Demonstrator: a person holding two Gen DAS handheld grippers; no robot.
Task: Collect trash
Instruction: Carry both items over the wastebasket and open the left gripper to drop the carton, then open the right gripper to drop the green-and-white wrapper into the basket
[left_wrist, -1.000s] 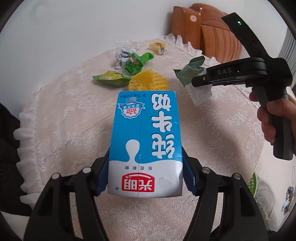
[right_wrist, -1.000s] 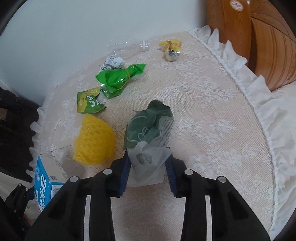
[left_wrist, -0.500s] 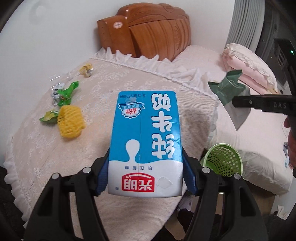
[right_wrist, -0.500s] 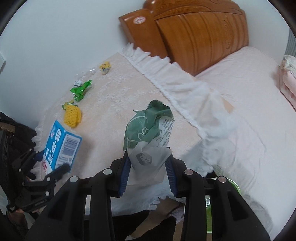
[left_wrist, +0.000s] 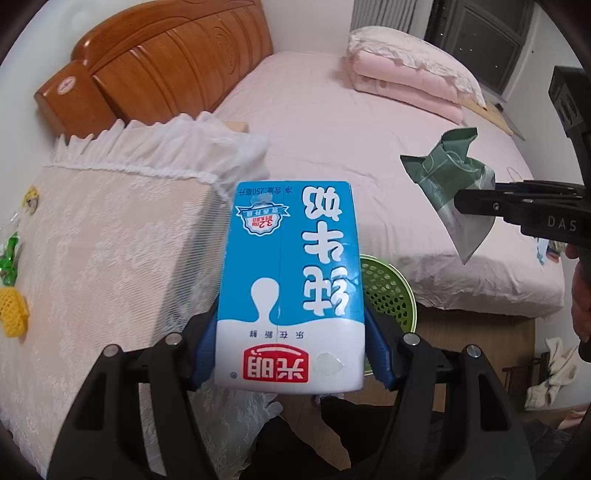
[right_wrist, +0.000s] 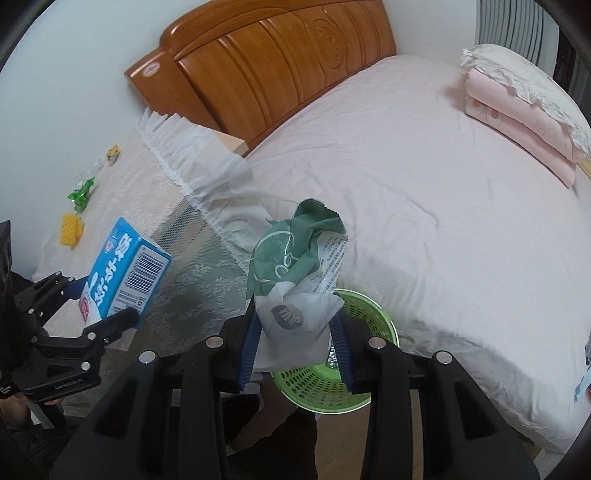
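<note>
Left wrist view: left gripper (left_wrist: 291, 350) clamped on blue milk carton (left_wrist: 290, 284), carton jutting forward between pads. Right gripper (right_wrist: 295, 345) clamped on green-white wrapper (right_wrist: 295, 273); green basket (right_wrist: 364, 376) just beyond its fingertips, below.

The green basket (right_wrist: 365, 314) stands on the floor in the narrow gap between the frilled desk (left_wrist: 110, 240) and the bed (right_wrist: 424, 184). Its mouth is open from above, but the bag (right_wrist: 295, 280) in the right tool (right_wrist: 295, 354) hangs over its near rim. The milk carton (left_wrist: 291, 288) in the left tool (left_wrist: 291, 354) hangs beside the desk edge, well apart from the bag.
</note>
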